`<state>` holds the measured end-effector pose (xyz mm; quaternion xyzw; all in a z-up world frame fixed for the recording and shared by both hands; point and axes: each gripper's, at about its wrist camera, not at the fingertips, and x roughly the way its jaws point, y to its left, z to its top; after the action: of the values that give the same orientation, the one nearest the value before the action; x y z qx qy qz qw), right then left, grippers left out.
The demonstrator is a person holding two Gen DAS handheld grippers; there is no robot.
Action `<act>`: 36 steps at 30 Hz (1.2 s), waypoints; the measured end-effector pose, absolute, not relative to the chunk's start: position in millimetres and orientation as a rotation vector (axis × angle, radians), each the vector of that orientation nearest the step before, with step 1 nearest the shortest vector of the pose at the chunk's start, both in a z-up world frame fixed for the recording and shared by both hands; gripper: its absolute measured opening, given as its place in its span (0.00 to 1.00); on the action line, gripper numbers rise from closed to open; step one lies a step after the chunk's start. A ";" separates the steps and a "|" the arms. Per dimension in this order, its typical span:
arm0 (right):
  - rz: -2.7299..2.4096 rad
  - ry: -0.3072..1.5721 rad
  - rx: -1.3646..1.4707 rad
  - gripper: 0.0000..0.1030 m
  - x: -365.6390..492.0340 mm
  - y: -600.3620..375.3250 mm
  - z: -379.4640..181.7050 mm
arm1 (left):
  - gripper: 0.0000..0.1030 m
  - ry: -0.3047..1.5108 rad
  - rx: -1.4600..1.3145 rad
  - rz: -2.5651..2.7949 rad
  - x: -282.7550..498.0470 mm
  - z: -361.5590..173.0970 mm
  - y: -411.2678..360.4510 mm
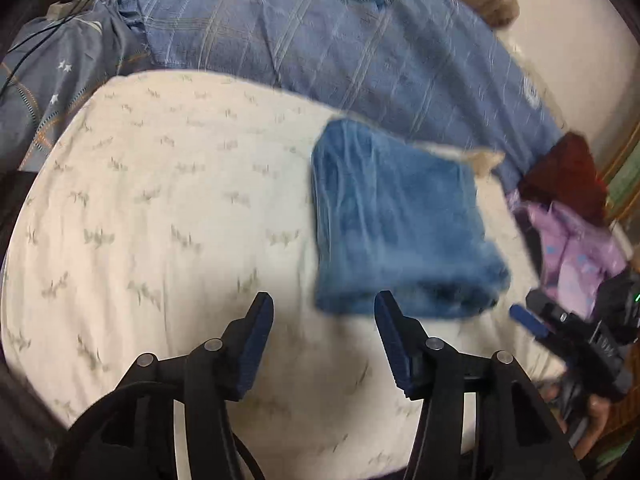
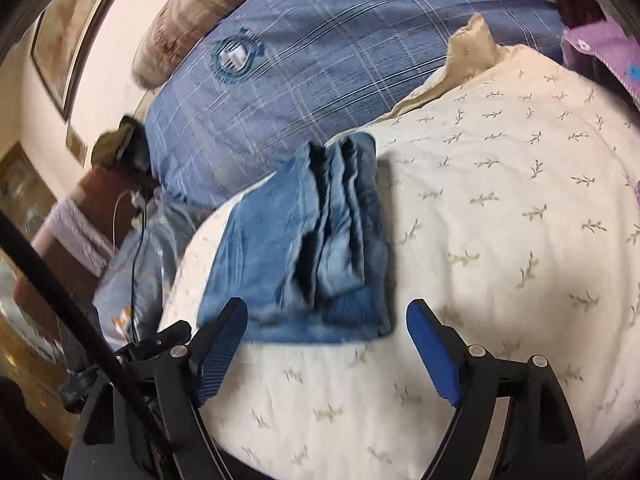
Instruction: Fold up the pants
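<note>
The blue denim pants lie folded into a compact stack on the cream leaf-print cover. In the right wrist view the pants show several stacked layers along one edge. My left gripper is open and empty, hovering just short of the stack's near edge. My right gripper is open and empty, its jaws straddling the near edge of the pants from above. The right gripper also shows in the left wrist view at the right, beside the stack.
A blue plaid quilt lies behind the cream cover. A purple cloth and a dark red cloth lie at the right. A brown pillow sits by the wall. Cables and a blue bag lie at the left.
</note>
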<state>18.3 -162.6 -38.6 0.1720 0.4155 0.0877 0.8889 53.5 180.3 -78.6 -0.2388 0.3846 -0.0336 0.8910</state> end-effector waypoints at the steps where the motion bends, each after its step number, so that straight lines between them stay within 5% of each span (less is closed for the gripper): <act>1: 0.179 0.885 0.334 0.81 16.9 -158.1 -42.3 | 0.51 0.817 -0.470 -0.066 52.5 -80.7 173.6; 5: 0.105 0.953 0.166 0.77 24.5 -137.7 -58.7 | 0.47 0.857 -0.410 -0.061 66.5 -87.1 153.1; 8: 0.014 0.976 0.057 0.66 35.2 -130.9 -70.8 | 0.28 0.853 -0.395 -0.051 81.4 -89.5 146.7; 11: 0.004 0.955 0.059 0.53 40.5 -132.3 -72.0 | 0.25 0.821 -0.381 -0.037 90.6 -88.8 142.2; 12: 0.020 0.949 0.077 0.30 40.5 -133.1 -71.2 | 0.20 0.813 -0.377 -0.030 92.1 -90.4 141.2; 13: 0.021 0.951 0.073 0.22 39.5 -132.6 -70.7 | 0.08 0.809 -0.369 -0.017 91.4 -89.6 141.5; 15: 0.026 0.920 0.066 0.17 32.5 -130.2 -62.4 | 0.06 0.776 -0.376 -0.053 86.5 -83.5 142.2; 36: -0.001 0.970 0.097 0.22 30.8 -130.8 -72.4 | 0.10 0.790 -0.255 0.031 72.8 -88.0 123.8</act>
<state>30.8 -130.8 -72.4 0.0466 0.4659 -0.0006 0.8836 72.8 123.8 -88.0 -0.1239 0.3838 0.0151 0.9149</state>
